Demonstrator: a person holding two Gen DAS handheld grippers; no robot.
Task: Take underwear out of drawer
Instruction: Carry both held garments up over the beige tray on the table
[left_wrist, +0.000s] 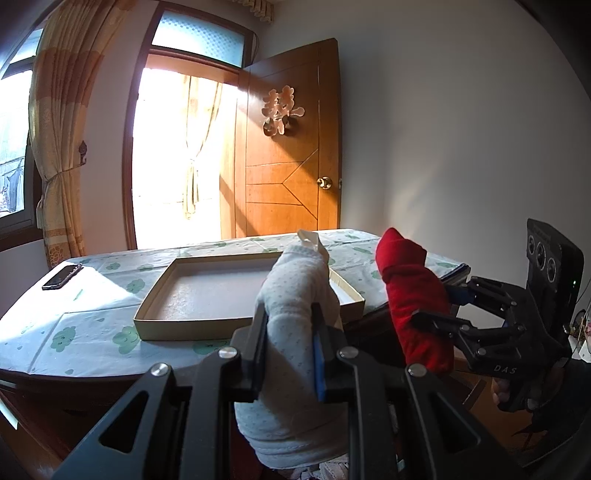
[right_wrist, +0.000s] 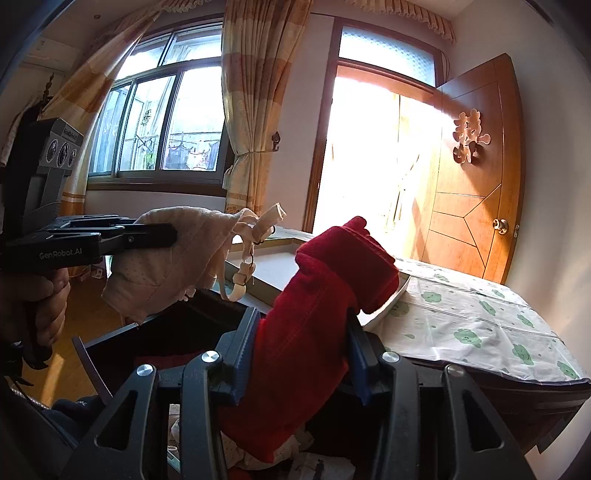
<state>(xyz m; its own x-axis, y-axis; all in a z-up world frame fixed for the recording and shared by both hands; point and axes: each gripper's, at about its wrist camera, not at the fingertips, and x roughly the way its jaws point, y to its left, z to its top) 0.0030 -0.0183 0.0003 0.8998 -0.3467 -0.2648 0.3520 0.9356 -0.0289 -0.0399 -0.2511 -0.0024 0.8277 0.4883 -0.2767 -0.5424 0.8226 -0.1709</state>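
I am judging the removal well advanced: over the one table (left_wrist: 92, 332), beside its single shallow box (left_wrist: 155, 317), I am holding two rolled garments clear of the open drawer (right_wrist: 110, 354), where more cloth is showing below. My right gripper (right_wrist: 301, 354) is standing part-open, clamping the red underwear (right_wrist: 314, 314); my left gripper (left_wrist: 290, 347) is pinching nearly closed on the pale dotted underwear (left_wrist: 291, 295), and both are awaiting setting down.

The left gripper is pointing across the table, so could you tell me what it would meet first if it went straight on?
Probably the shallow cardboard box on the table, ahead of the left gripper and its pale garment, though depth is unclear.
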